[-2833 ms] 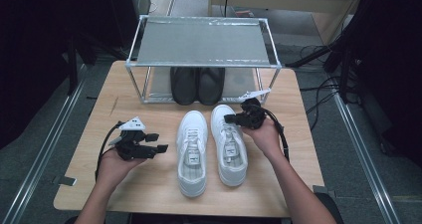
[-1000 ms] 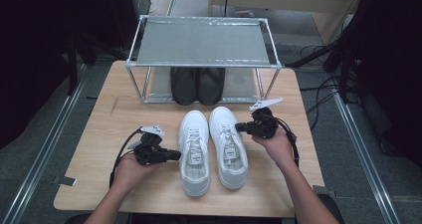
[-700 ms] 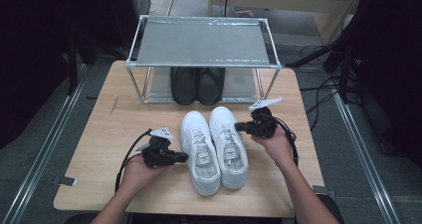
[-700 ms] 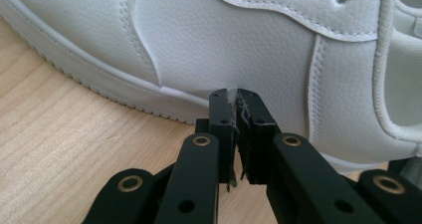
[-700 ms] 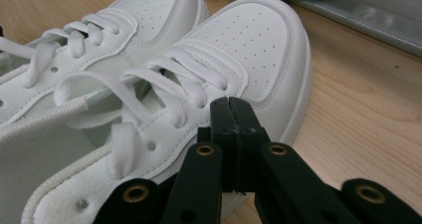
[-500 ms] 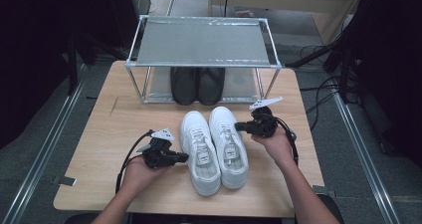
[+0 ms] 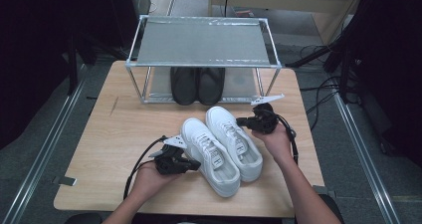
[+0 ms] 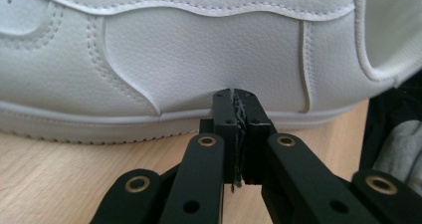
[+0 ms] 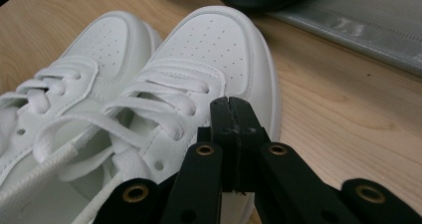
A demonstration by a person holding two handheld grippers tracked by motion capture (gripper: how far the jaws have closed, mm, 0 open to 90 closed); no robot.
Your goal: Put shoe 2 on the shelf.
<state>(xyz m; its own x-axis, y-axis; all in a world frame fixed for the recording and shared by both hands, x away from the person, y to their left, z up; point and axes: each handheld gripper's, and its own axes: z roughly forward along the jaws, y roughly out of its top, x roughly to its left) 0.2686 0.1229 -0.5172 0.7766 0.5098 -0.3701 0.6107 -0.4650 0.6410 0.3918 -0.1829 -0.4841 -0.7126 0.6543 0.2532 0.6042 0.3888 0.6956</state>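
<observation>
The pair of white sneakers [image 7: 221,148] was being nudged straight before the shoe rack [image 7: 201,59] by both clenched, empty grippers [image 7: 193,163] [image 7: 240,120]; lifting would require opened jaws.

The black shoes [image 7: 197,84] sit half hidden under the rack's top shelf [image 7: 201,42] in the high view's upper middle. In the left gripper view, the white sneaker [image 8: 199,59] runs off the top, left and right edges.

A light wooden counter [image 7: 104,134] carries a metal shoe rack [image 7: 201,42] at its far edge. Two white sneakers [image 7: 221,147] lie side by side near the middle, angled, and a black pair [image 7: 197,84] sits on the rack's lower shelf.
</observation>
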